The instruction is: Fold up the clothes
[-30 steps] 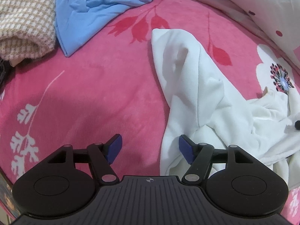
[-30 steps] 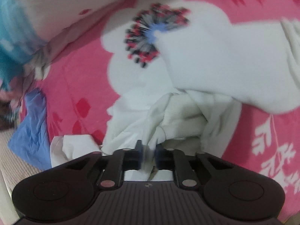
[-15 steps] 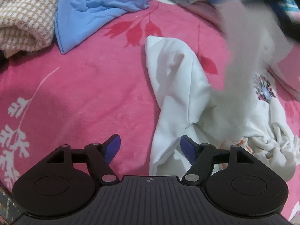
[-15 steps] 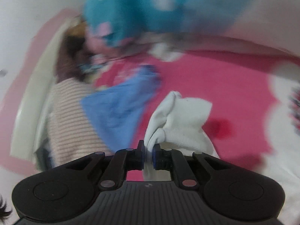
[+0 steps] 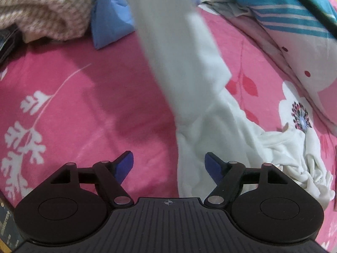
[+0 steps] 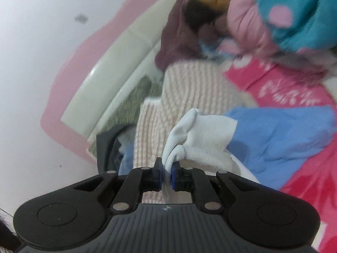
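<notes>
A white garment (image 5: 202, 97) lies crumpled on the pink floral bedspread (image 5: 73, 97). One part of it rises as a blurred strip to the top of the left wrist view. My left gripper (image 5: 169, 164) is open and empty, low over the bedspread, with its right finger at the garment's near edge. My right gripper (image 6: 166, 171) is shut on a bunched white edge of the garment (image 6: 200, 139) and holds it high above the bed.
A blue garment (image 5: 109, 21) and a beige checked knit (image 5: 42, 8) lie at the far left of the bed; both show in the right wrist view, the blue garment (image 6: 280, 135) and the knit (image 6: 189, 88). A teal and white pillow (image 5: 294, 21) lies at the right. A white headboard (image 6: 118, 67) stands against the wall.
My right gripper has lifted the white garment's edge up from the bed and swung left towards the headboard. The raised cloth now crosses the left wrist view. My left gripper stayed open.
</notes>
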Tool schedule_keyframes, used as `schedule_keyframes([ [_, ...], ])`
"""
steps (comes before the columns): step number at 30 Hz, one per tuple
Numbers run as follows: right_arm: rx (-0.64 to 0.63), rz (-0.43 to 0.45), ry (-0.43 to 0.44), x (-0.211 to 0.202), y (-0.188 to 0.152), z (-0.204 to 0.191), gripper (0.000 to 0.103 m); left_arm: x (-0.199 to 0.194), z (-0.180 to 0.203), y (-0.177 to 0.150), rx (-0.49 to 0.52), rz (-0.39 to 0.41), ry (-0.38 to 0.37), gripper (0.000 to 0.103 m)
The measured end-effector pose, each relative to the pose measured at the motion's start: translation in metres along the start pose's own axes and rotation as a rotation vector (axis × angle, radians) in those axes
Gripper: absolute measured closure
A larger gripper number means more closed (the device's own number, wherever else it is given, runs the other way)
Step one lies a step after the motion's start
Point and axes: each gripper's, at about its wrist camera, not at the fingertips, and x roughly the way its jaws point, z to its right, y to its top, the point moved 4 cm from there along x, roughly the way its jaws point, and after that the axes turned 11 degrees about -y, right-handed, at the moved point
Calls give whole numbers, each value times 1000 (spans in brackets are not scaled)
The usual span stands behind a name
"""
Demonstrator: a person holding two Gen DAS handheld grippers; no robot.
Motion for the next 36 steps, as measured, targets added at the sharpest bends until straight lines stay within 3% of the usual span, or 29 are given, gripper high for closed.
schedule_keyframes([
  [4, 10, -143, -109, 50, -23, 10, 93, -3, -7, -3, -1, -1, 0, 26],
  [7, 2, -280, -281, 81, -49, 26, 77, -5, -11, -5, 3, -4, 9, 19],
  [9, -10, -327, -346, 87, -62, 33, 62, -7, -12, -7, 17, 2, 25, 10],
  [10, -14, -338, -366, 86, -68, 35, 60, -8, -12, -8, 26, 7, 31, 8],
  [13, -1, -296, -360, 64, -71, 41, 55, -13, -13, -11, 51, 25, 50, 4],
  [15, 26, -234, -342, 38, -70, 46, 48, -15, -12, -13, 70, 37, 63, 2],
  [20, 94, -60, -327, -46, -69, 70, 43, -23, -4, -11, 116, 86, 70, 0],
  [24, 160, 57, -390, -114, -83, 101, 39, -30, 5, -9, 145, 131, 63, 0],
  [27, 241, 95, -469, -160, -107, 126, 39, -27, 12, -8, 158, 137, 36, 0],
  [32, 367, 120, -582, -220, -154, 174, 39, -17, 27, -11, 193, 80, -9, 0],
  [34, 376, 85, -623, -229, -169, 191, 38, -11, 33, -16, 216, 42, -30, 0],
  [36, 347, 0, -632, -222, -180, 205, 26, -4, 40, -20, 234, 10, -44, 0],
])
